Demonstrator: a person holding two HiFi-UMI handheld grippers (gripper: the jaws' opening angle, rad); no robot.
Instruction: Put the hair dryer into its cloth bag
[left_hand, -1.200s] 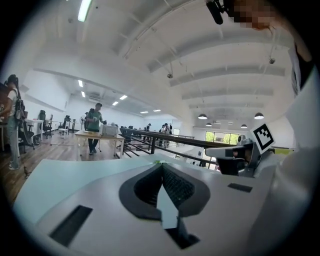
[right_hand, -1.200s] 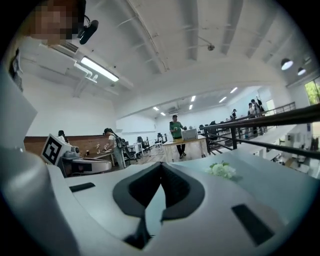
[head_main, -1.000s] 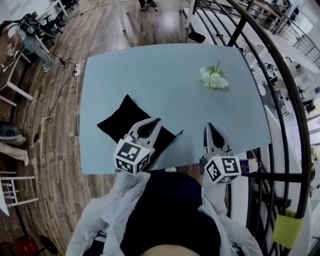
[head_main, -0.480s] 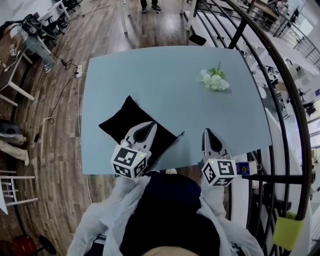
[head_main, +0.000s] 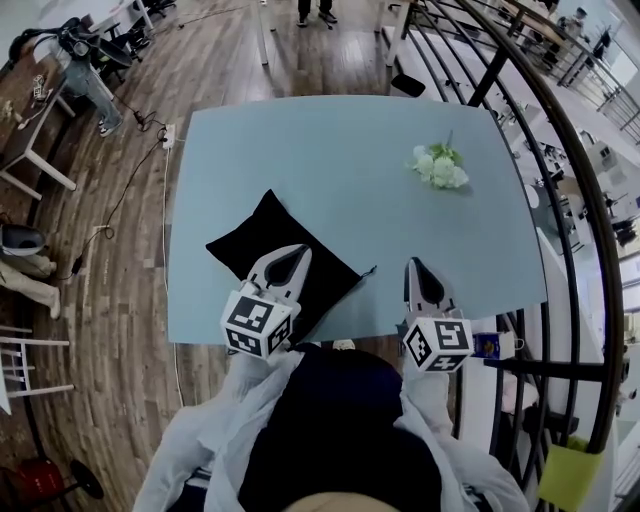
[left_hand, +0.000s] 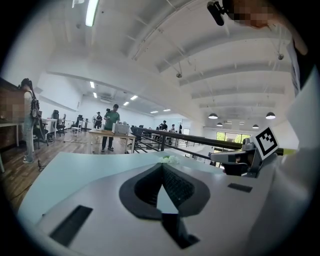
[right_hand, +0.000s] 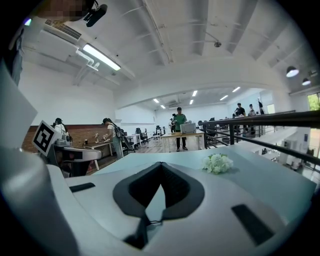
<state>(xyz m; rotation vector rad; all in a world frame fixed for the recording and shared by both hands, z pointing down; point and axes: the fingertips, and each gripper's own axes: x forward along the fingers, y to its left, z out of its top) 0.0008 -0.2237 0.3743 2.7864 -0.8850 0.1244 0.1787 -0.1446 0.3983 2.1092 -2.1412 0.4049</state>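
A black cloth bag (head_main: 270, 235) lies plump on the near left part of the pale blue table (head_main: 330, 150), its drawstring (head_main: 365, 270) trailing to the right. No hair dryer shows in any view. My left gripper (head_main: 303, 248) hangs over the bag's near half, jaws shut with nothing between them. In the left gripper view its tips (left_hand: 161, 165) meet above the table. At the table's near edge my right gripper (head_main: 412, 262) is also shut and empty, right of the bag. Its tips (right_hand: 161, 164) point toward the far side.
A small bunch of white flowers (head_main: 440, 167) lies at the table's far right, the flowers (right_hand: 217, 163) showing ahead of the right gripper. A black metal railing (head_main: 560, 200) curves along the right. Wooden floor, chairs and cables are to the left; people stand at distant desks.
My left gripper has drifted slightly leftward and back over the bag. The right gripper has stayed where it was. Both remain shut.
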